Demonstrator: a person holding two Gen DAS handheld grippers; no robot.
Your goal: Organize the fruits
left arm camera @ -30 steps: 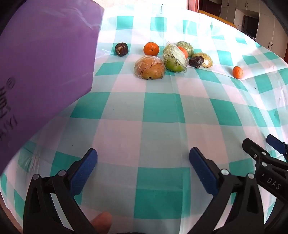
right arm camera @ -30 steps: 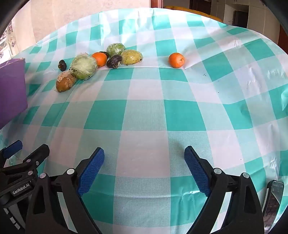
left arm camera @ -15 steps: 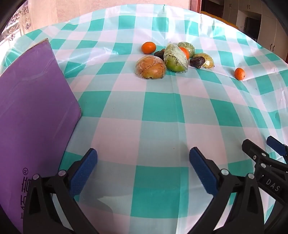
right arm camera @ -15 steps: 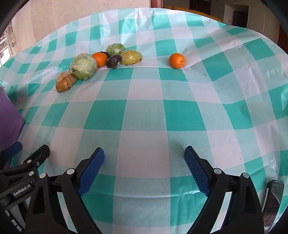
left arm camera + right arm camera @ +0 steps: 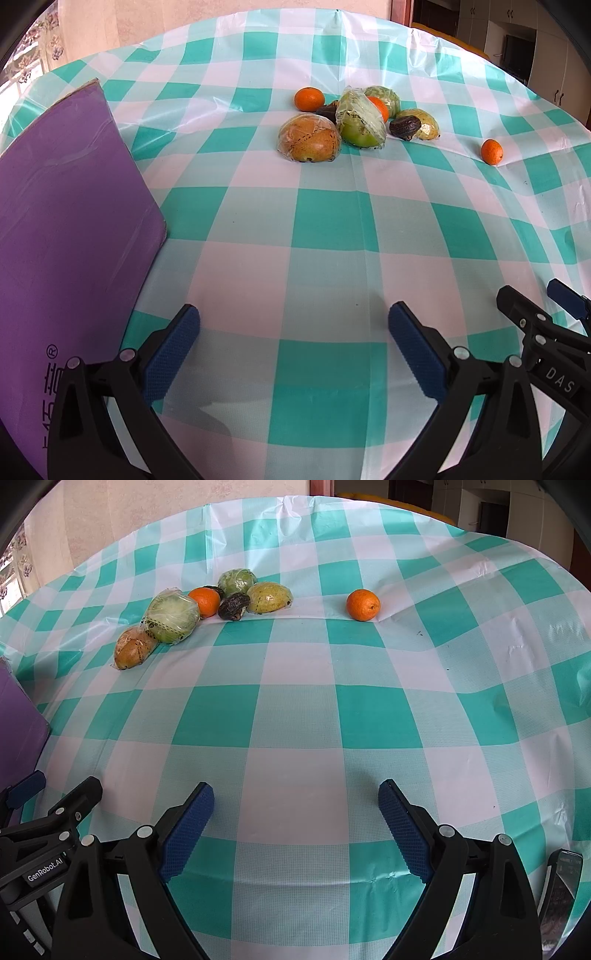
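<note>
Flat purple board (image 5: 70,236): cut off by the left and bottom edges; printed characters only partly legible.
Dark wrinkled fruit (image 5: 327,109): mostly hidden behind the plastic-wrapped green fruit (image 5: 360,123).
Dark phone-like object (image 5: 560,890): at the lower right edge, identity unclear.

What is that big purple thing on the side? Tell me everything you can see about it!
The purple board is a flat, thin sheet, plain purple with a smooth, slightly shiny face. It has rounded corners and a pale brownish far edge. Light printed characters and a small circled R mark run along its near end. It looks to lie flat on the checked tablecloth, at the table's left side, apart from the fruit. Its near end runs out of view. The right wrist view catches only a corner of it. No gripper touches it.
</note>
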